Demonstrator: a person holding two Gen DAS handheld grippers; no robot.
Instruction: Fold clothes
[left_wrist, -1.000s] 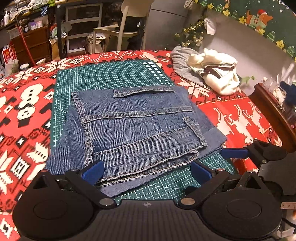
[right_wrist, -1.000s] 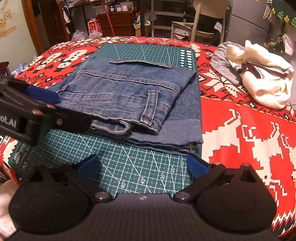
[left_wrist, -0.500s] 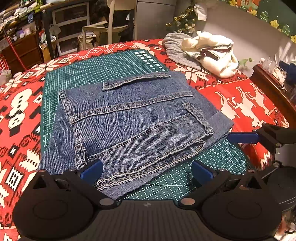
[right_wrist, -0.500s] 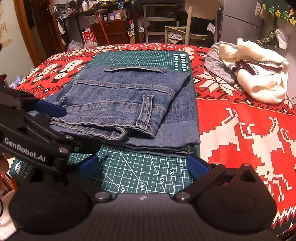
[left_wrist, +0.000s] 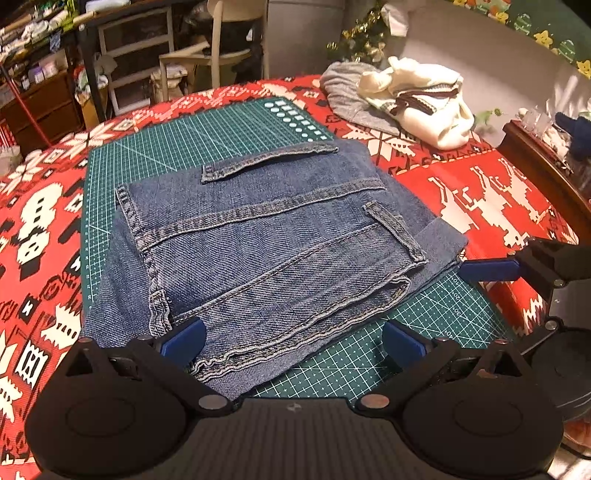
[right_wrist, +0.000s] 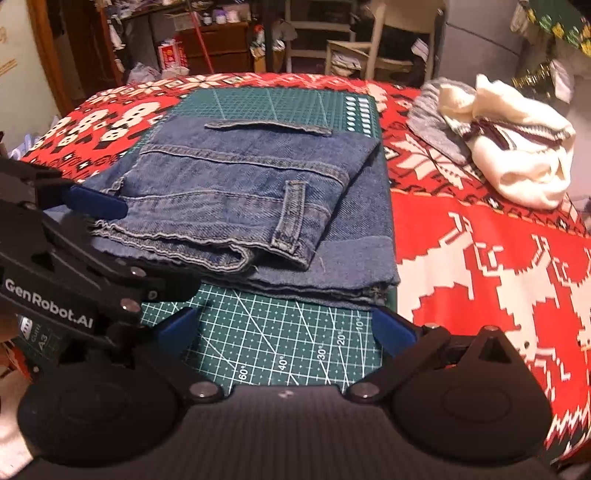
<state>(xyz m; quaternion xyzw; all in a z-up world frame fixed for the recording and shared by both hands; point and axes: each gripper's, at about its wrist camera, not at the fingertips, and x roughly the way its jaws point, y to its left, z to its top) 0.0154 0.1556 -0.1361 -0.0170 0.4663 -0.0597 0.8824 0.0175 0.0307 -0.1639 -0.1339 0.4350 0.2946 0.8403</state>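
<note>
A: On the green cutting mat (left_wrist: 207, 140), in the left wrist view, the jeans (left_wrist: 266, 251) lie as a compact stack of several layers, waistband seam and belt loops on top. The left gripper (left_wrist: 291, 343) sits low at the stack's near edge, its jaws spread wide with nothing between them; one blue pad is right at the denim hem.

B: So the jeans look folded?

A: They lie folded, yes — though the lower layers stick out on the right and near sides, so the edges aren't flush. Beyond them, on the red patterned tablecloth (left_wrist: 480, 192), a white sweater (left_wrist: 428, 103) and a grey garment (left_wrist: 347, 96) lie bunched up.

B: And the right wrist view?

A: Same stack of jeans (right_wrist: 258, 192), seen from its near right corner. The right gripper (right_wrist: 284, 328) hovers over bare mat just in front of the stack, jaws wide apart and empty. The left gripper (right_wrist: 99, 206) shows at the left edge against the denim.

B: What's left, then?

A: By my reading, the jeans are done or nearly so — perhaps a tidy-up. The white sweater (right_wrist: 517, 155) and grey garment (right_wrist: 432, 122) lie crumpled, so those seem to remain.
</note>
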